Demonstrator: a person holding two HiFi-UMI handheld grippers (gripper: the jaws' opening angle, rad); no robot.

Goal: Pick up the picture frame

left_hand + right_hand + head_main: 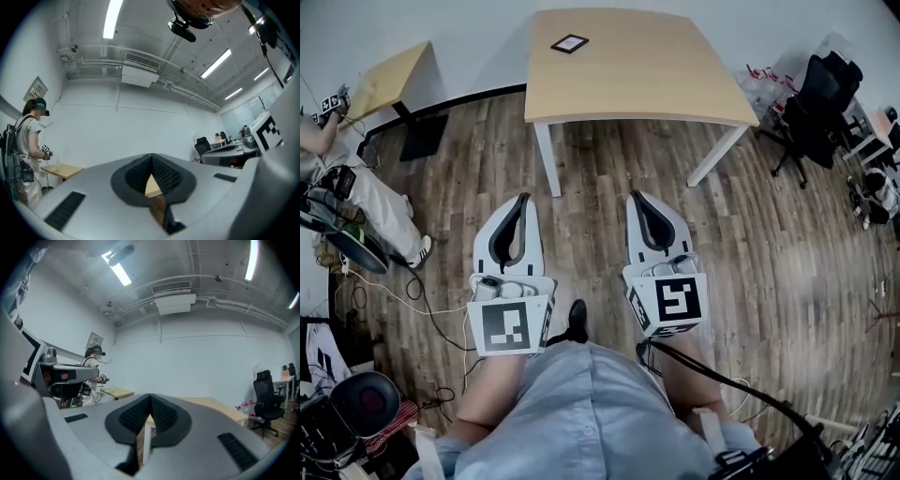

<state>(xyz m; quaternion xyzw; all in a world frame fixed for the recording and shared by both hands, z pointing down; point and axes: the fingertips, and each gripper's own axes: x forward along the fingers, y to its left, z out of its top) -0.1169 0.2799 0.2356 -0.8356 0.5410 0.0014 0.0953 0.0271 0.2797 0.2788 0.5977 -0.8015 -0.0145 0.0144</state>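
- Your left gripper [522, 198] is clenched: its own view shows the black pads [161, 171] meeting at the tip, with nothing between them.
- Your right gripper [636, 195] is clenched on nothing too, and its pads [161, 414] are pressed together at the front.
- Both grippers are out in front of you, side by side and apart, pointing level toward the table [675, 84].
- The marker cubes sit at the back of each gripper, the left cube [508, 326] and the right cube [672, 302], just above your shirt [581, 412].
- The frame [570, 43] is lying flat on the table top, near the far left corner, with bare wood all round it.
- That frame is well apart from both grippers, with a stretch of plank floor [609, 178] and the near table edge in between.
- The table has white legs, and you can see a slice of its top through the gap under each gripper's tips.
- Off to your left there's a small table [389, 80], and a person [366, 202] beside it.
- On your right, a black office chair [816, 103] stands just past the table's corner.
- Your shoe [576, 322] peeks out between the two cubes.
- Cables [422, 300] trail across the floor at lower left.
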